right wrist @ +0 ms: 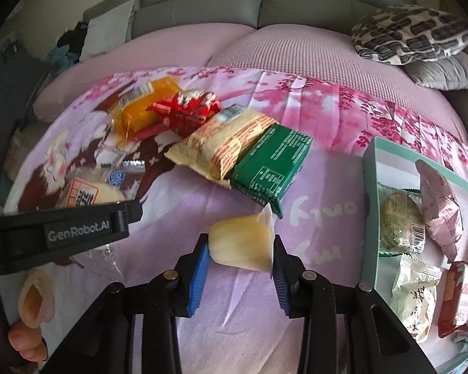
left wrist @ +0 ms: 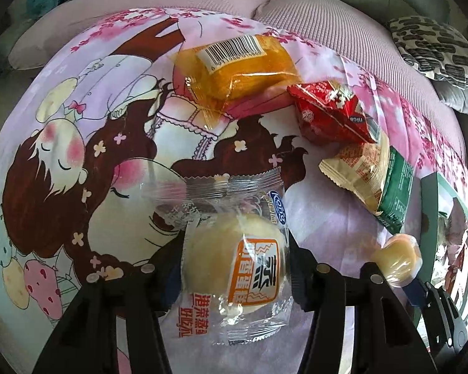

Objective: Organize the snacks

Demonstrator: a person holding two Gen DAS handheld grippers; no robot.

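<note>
left hand-held gripper (left wrist: pixel 235 275) clamps wrapped bun (left wrist: pixel 234 268) | right hand-held gripper (right wrist: pixel 241 257) clamps jelly cup (right wrist: pixel 241 244) | green packet (right wrist: pixel 270 162) just beyond

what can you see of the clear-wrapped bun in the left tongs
The bun is a round, pale yellow cake sealed in a crinkly clear plastic wrapper with an orange-and-white label, red characters and a blue logo. It sits between the two black fingers of the left tongs, which press on both sides, above the cartoon-print cloth.
</note>
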